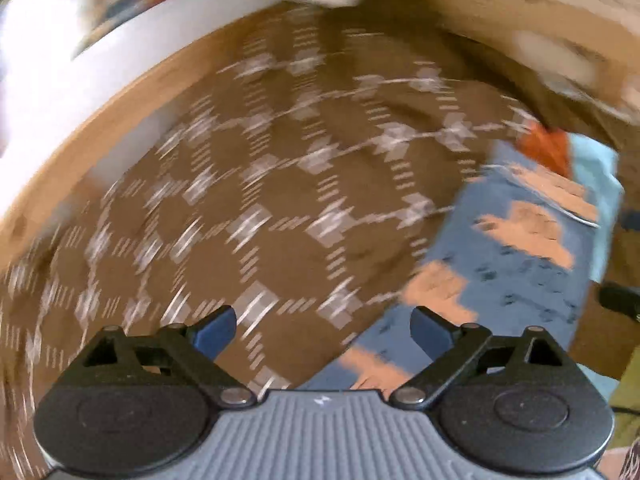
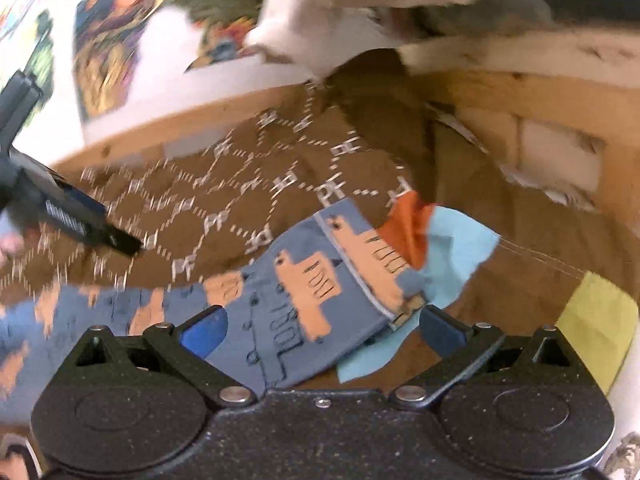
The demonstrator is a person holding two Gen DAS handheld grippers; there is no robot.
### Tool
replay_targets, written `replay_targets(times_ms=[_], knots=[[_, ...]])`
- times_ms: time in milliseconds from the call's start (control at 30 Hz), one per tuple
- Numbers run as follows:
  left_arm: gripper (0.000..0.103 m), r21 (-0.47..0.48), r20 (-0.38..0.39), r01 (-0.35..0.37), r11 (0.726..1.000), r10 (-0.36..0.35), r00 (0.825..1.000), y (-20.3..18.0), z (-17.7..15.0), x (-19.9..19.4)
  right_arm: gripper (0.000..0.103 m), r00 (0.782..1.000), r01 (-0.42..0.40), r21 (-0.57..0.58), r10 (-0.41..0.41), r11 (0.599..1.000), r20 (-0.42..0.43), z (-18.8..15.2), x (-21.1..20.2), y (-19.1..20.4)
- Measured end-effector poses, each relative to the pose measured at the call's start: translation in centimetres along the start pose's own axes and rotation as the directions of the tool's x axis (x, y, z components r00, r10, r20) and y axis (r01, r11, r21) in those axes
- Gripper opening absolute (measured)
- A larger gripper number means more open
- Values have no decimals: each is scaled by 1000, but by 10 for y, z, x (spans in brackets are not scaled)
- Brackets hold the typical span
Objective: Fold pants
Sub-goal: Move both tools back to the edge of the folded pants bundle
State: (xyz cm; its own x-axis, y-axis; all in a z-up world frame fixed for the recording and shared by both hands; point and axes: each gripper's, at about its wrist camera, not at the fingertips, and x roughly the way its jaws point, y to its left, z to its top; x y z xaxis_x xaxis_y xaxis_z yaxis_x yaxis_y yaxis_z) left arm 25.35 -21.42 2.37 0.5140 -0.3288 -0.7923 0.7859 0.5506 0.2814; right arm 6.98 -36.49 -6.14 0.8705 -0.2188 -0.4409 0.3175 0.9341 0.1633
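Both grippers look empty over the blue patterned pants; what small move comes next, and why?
Probably bring the open right gripper down onto the blue pants with orange animal print, near the waist end just ahead of its fingers. The open left gripper holds nothing, and the pants lie stretched out on the brown patterned bedspread.

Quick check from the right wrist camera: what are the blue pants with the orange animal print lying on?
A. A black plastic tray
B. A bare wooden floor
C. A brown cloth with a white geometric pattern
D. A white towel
C: the blue pants lie spread over the brown cloth with its white dashed pattern, which covers the surface inside the wooden frame.
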Motion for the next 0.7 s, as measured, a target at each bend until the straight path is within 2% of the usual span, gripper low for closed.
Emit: replay_targets(times_ms=[67, 133, 233, 367, 467, 567, 700], knots=[[97, 75, 11, 35, 997, -36, 999, -22, 20, 7, 96, 1000, -18, 68, 19, 998, -5, 2, 3, -9], [97, 103, 35, 53, 993, -56, 998, -38, 34, 16, 92, 1000, -3, 95, 4, 996, -14, 1, 7, -16], [97, 75, 46, 71, 995, -74, 996, -51, 55, 31, 84, 999, 30, 64, -29, 998, -12, 0, 9, -18], [96, 18, 50, 91, 996, -92, 994, -59, 74, 50, 83, 997, 35, 7, -35, 999, 66, 2, 4, -9], [96, 13, 32, 96, 995, -97, 995, -66, 77, 62, 81, 997, 19, -2, -19, 1000, 75, 3, 8, -6], [95, 47, -4, 54, 997, -54, 999, -77, 75, 78, 81, 1000, 5, 27, -6, 1000, 30, 3, 17, -10], [94, 37, -44, 34, 999, -32, 999, -83, 69, 91, 76, 999, -12, 186, 20, 982, -39, 0, 26, -35]])
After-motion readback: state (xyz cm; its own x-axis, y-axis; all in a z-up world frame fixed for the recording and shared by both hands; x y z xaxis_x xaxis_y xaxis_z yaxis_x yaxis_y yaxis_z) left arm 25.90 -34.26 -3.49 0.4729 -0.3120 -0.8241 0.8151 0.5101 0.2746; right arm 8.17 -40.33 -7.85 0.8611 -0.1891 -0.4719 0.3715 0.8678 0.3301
